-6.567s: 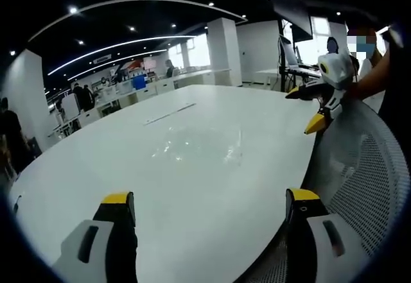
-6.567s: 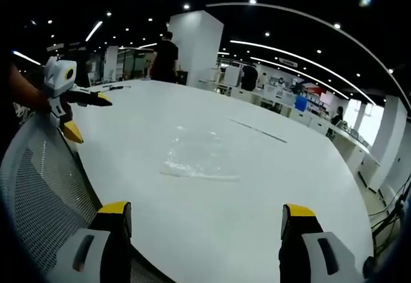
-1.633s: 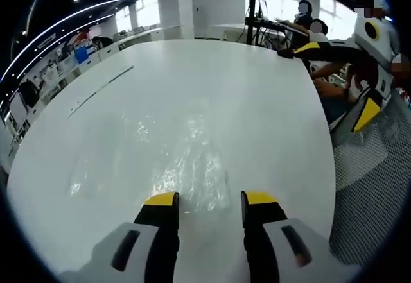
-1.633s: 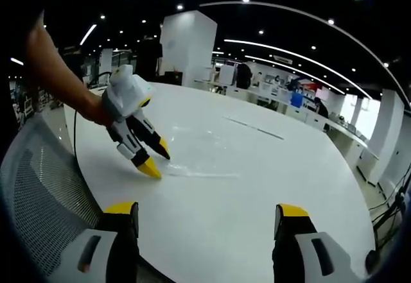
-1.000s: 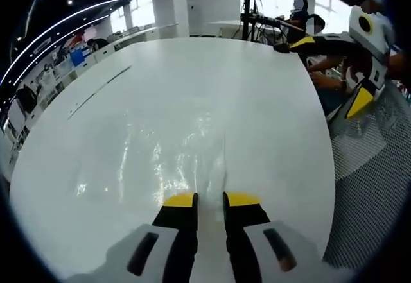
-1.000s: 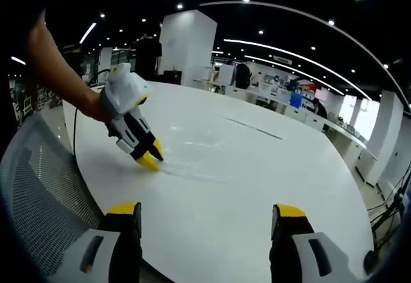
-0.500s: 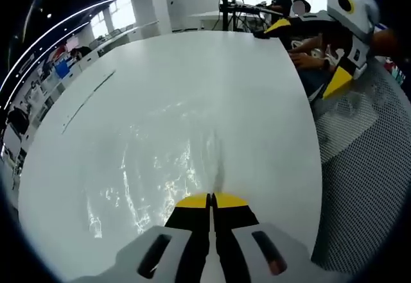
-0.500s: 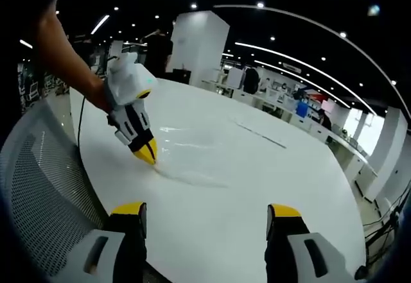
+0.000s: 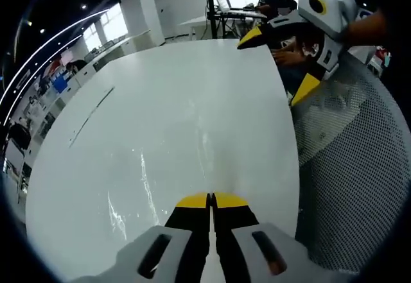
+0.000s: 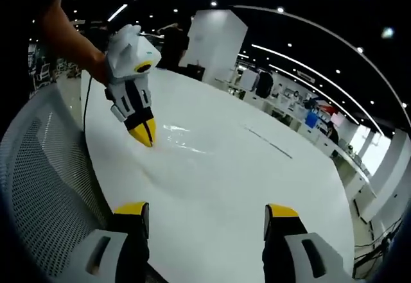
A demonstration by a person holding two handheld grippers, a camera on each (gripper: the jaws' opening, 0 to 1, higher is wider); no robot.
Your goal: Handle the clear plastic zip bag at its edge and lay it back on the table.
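Up close in the left gripper view, the left gripper, white-bodied with yellow tips, has its jaws pressed together on the near edge of the clear plastic zip bag. That bag spreads away from the tips over the glossy white oval surface, showing mostly as glints and creases; whether the far part lies flat or hangs just above the surface I cannot tell. In the right gripper view the same gripper points steeply down, held by a person's bare forearm, its yellow tips closed on the bag's edge, which looks lifted slightly off the surface there. The right gripper hovers with its jaws spread wide near the surface's close rim, well apart from the bag. It also appears at the upper right of the left gripper view, jaws splayed, beside a grey mesh chair back.
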